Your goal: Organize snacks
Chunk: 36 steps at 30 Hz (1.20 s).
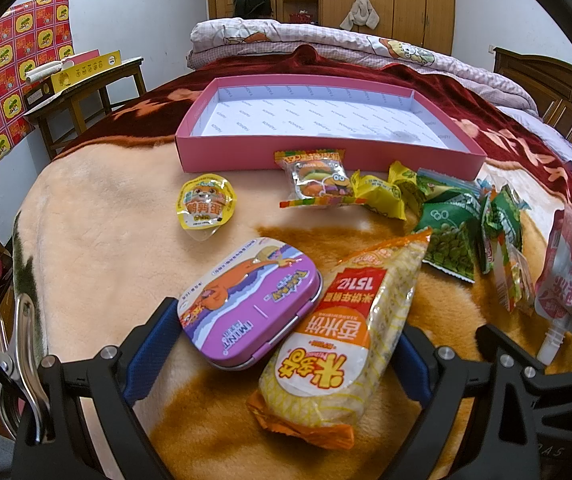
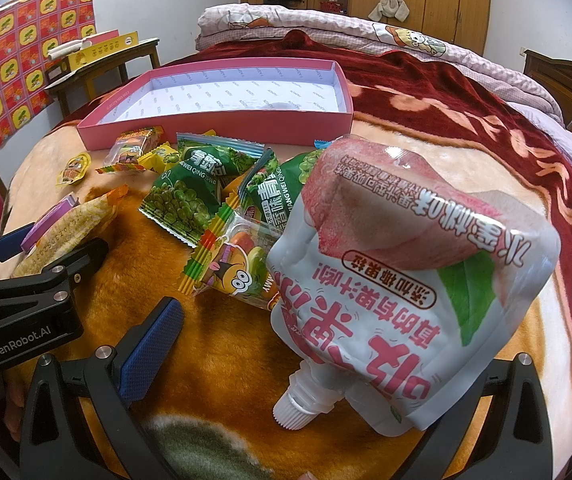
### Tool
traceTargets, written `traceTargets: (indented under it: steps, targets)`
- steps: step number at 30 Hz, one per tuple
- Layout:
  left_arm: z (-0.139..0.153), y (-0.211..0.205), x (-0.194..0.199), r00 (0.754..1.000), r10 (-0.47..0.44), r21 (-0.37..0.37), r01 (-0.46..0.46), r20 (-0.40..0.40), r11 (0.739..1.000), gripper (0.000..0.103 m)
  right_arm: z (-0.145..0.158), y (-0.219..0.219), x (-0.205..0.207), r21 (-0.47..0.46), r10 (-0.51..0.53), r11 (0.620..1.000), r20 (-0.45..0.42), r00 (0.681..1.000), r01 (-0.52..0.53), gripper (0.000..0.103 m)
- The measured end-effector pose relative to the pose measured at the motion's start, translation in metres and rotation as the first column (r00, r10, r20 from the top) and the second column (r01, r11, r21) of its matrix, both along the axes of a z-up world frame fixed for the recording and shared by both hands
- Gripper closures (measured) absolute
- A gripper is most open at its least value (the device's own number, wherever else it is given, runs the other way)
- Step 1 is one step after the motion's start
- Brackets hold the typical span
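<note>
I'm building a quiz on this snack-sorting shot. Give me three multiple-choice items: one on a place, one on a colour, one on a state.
1. Where does the purple mint tin lie?
A. Inside the box
B. On the blanket, beside the rice cracker bag
C. On the side table

2. What colour is the outside of the shallow box?
A. Pink
B. Blue
C. Black

3. What is in the box now?
A. Every snack
B. Only the green pea packs
C. No snacks

Answers: 1 B, the tin touches the rice cracker bag on the blanket. 2 A, its walls are pink. 3 C, only its printed white lining shows.
</note>
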<state>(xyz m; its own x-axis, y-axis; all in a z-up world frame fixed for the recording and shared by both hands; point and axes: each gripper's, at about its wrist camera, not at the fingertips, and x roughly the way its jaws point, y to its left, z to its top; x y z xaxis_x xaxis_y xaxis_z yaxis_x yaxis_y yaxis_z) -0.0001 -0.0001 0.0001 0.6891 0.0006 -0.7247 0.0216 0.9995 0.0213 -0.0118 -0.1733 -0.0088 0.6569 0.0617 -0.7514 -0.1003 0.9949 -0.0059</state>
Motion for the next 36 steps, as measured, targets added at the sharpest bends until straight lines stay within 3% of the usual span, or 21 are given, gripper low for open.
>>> traceTargets:
  steps: [14,26,36]
  targets:
    - [0.005,0.001,-0.005,0.999,-0.039,0.003,0.040,-0.021,0.999,0.007,0.002,-0.003,-0.003,0.012,0.013,1.000,-0.019,1.000,-0.012,0.000]
    - [0.014,0.009,-0.024,0.990,-0.128,-0.031,0.126,-0.064,0.992,0.015,0.012,-0.020,-0.016,0.087,0.069,0.994,-0.025,0.997,-0.066,0.000]
    - [0.035,0.016,-0.042,0.980,-0.199,-0.039,0.198,-0.016,0.979,0.016,0.026,-0.026,-0.018,0.100,0.098,0.990,0.017,0.995,-0.100,0.000]
